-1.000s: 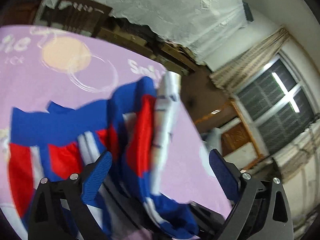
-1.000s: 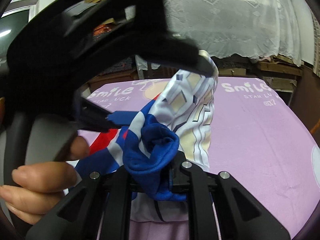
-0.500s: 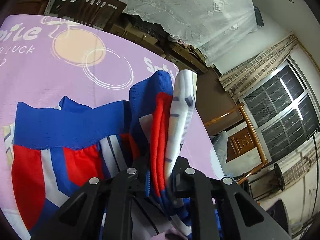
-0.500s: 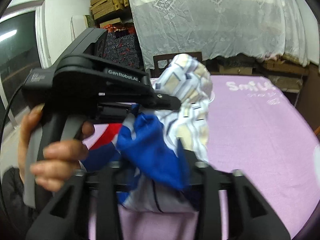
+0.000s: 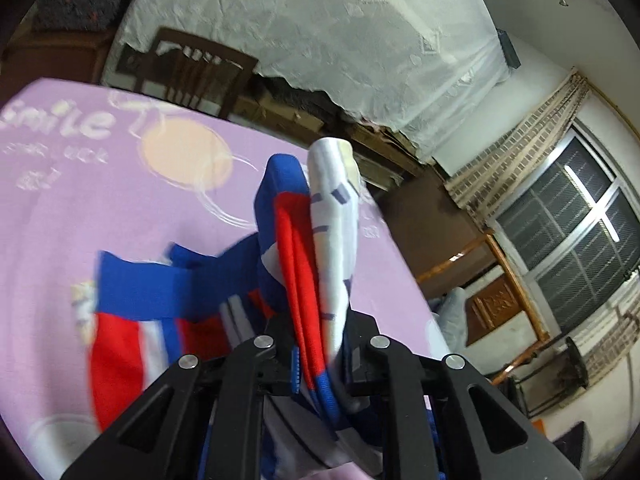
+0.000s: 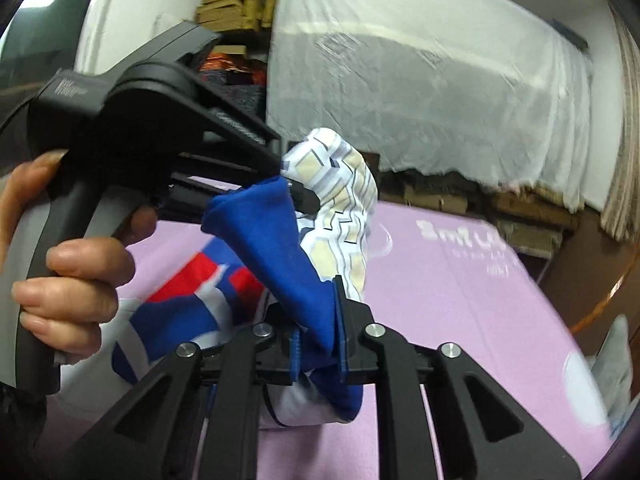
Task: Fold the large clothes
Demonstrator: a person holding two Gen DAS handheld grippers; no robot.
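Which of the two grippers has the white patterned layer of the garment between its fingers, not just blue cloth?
The left gripper: red, blue and white patterned layers of the garment run between its fingers. The right gripper pinches only a blue fold.

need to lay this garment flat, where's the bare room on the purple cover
Bare: purple cover right of the right gripper, toward its far edge. Also beyond the garment, around the peach circle. Crowded: near left, under bunched cloth.

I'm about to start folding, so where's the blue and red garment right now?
The garment is bunched and pinched between both grippers, lifted above the purple tablecloth, its lower part trailing on the cloth at the left of the left wrist view.
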